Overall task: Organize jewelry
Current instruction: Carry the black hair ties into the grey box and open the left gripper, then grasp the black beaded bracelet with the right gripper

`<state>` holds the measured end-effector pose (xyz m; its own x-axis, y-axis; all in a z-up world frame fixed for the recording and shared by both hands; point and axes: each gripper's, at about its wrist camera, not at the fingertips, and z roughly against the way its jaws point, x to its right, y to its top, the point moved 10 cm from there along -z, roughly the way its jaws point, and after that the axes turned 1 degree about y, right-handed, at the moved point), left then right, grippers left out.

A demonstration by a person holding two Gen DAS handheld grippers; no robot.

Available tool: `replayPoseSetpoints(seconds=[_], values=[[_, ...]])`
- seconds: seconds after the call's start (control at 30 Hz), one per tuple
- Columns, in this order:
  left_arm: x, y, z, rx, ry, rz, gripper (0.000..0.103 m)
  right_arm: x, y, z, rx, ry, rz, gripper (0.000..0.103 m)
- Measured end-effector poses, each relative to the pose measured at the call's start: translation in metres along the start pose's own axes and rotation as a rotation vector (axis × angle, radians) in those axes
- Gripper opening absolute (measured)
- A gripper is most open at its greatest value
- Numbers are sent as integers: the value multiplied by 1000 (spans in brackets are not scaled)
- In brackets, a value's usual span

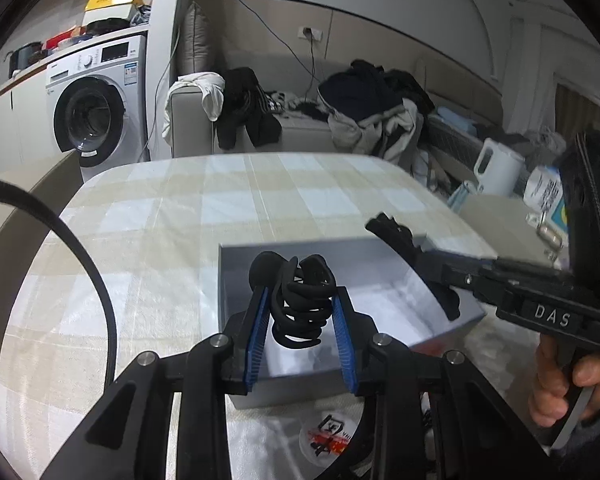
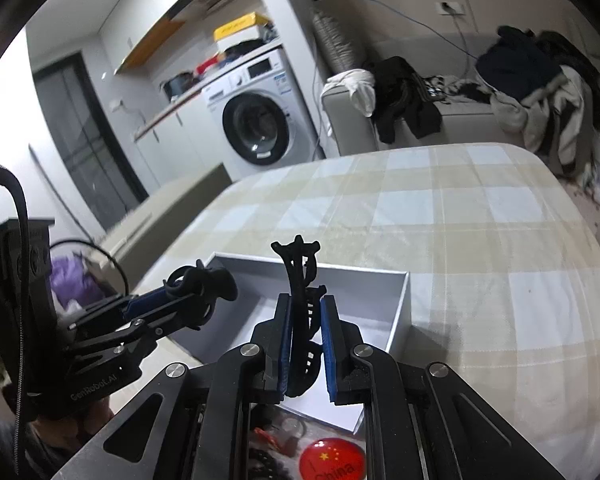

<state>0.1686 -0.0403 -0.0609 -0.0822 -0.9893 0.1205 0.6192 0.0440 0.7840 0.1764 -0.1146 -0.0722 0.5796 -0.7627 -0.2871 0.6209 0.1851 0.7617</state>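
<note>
A grey open box with a white bottom sits on the checked tablecloth; it also shows in the right wrist view. My left gripper is shut on a tangled black coiled hair tie, held above the box's near left part. It appears in the right wrist view at the left. My right gripper is shut on a black claw hair clip, held upright over the box's near edge. The clip also shows in the left wrist view, above the box's right side.
A round red badge and small dark items lie on the table by the box's near side. The checked table stretches beyond the box. A washing machine and a sofa with clothes stand behind.
</note>
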Motion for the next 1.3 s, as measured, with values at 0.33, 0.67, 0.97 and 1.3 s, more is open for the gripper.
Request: replayPoseSetpoints(seconds=[0.33, 0.67, 0.97, 1.3], values=[[0, 2, 28, 35, -2, -1, 63, -1, -3, 14, 32, -48, 19, 46], [-7, -19, 73, 109, 17, 0, 102, -3, -34, 71, 71, -114, 91, 103], [16, -40, 66, 66, -22, -92, 102, -16, -81, 55, -55, -109, 165, 103], [13, -59, 66, 37, -33, -72, 102, -23, -102, 41, -157, 35, 112, 77]])
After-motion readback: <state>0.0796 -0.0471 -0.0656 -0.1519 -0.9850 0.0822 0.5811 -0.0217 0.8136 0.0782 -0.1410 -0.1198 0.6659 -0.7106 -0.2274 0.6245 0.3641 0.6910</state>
